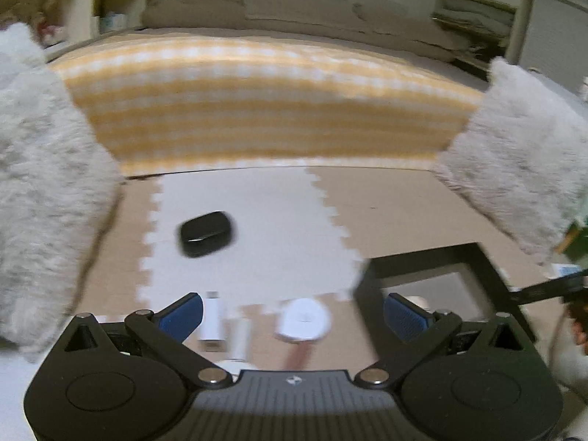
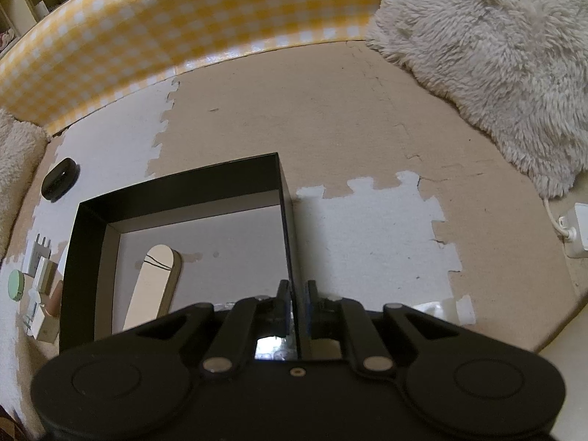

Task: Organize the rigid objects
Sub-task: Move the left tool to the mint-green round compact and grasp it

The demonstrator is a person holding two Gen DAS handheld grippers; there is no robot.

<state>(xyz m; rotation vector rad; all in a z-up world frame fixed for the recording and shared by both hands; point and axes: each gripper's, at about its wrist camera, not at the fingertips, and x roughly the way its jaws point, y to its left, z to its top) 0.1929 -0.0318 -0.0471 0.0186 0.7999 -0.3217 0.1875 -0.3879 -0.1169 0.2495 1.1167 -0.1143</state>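
Observation:
My left gripper [image 1: 294, 316] is open and empty above the floor mat. Between its fingers lie a white USB-like stick [image 1: 212, 321], a second white stick [image 1: 240, 338] and a round white object [image 1: 304, 319]. A black oval case [image 1: 205, 233] lies further ahead, also in the right wrist view [image 2: 60, 179]. My right gripper [image 2: 295, 303] is shut on the right wall of a black open box [image 2: 176, 183]; the box also shows in the left wrist view [image 1: 422, 261]. A beige oval piece [image 2: 152, 286] lies inside the box.
A yellow checked mattress edge [image 1: 257, 110] runs across the back. Fluffy white cushions [image 1: 40, 183] [image 2: 496, 55] lie at both sides. Several small items, among them a green round one [image 2: 15, 284], lie left of the box. A white power adapter [image 2: 578, 229] sits at the far right.

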